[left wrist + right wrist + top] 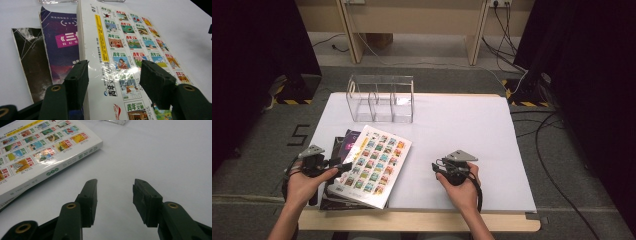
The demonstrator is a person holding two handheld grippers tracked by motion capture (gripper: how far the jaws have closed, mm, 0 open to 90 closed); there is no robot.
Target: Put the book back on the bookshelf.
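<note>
A thick white book (374, 165) with a grid of small colour pictures on its cover tops a stack at the table's front left. Under it lie a purple book (62, 45) and a black one (30, 57). My left gripper (343, 166) sits at the white book's left edge. In the left gripper view (113, 75) its jaws stand wide apart, one beside that edge and one over the white book's cover (130, 47), with no pad pressing. My right gripper (437, 167) rests open over the bare white sheet, right of the stack, with nothing between its jaws (114, 195). The white book's corner (37, 150) lies ahead to its left.
A clear acrylic organiser (380, 100) with several compartments stands at the back of the white sheet (472, 130). The table's wooden front edge (422, 220) runs below the sheet. Dark curtains and floor cables surround the table.
</note>
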